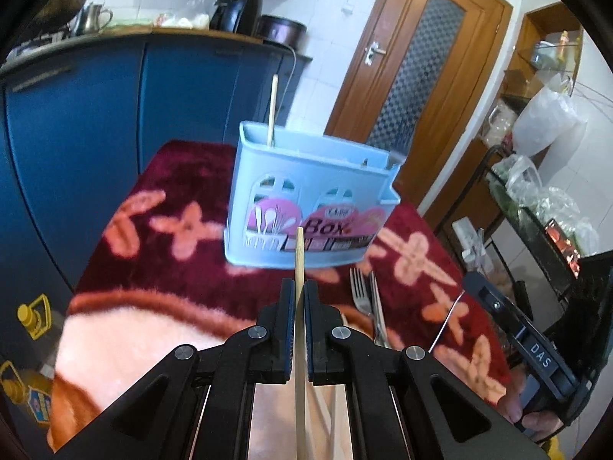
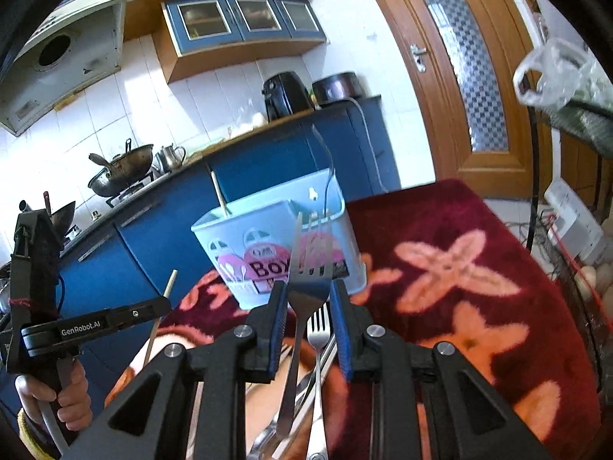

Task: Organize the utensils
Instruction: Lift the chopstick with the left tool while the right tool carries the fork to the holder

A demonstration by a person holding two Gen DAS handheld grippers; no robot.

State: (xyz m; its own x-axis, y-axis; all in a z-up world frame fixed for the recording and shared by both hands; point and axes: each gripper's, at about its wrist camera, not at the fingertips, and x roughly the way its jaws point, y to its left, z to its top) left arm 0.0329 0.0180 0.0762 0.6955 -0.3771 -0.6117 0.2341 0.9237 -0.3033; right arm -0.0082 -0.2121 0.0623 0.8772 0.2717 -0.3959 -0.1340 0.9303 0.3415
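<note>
A light blue utensil box (image 1: 306,207) stands on the red flowered cloth; it also shows in the right wrist view (image 2: 276,245). One chopstick (image 1: 272,109) stands in its left compartment. My left gripper (image 1: 299,287) is shut on a wooden chopstick (image 1: 299,257), pointing at the box front. My right gripper (image 2: 306,291) is shut on a metal fork (image 2: 308,264), tines up, just before the box. More forks (image 2: 318,329) and other cutlery lie on the cloth below it, also in the left wrist view (image 1: 362,295).
Blue kitchen cabinets (image 1: 115,122) stand behind the table. A wooden door (image 1: 413,76) is at the back right. A black wire rack with plastic bags (image 1: 536,199) stands right of the table. Yellow bottles (image 1: 34,316) sit on the floor at left.
</note>
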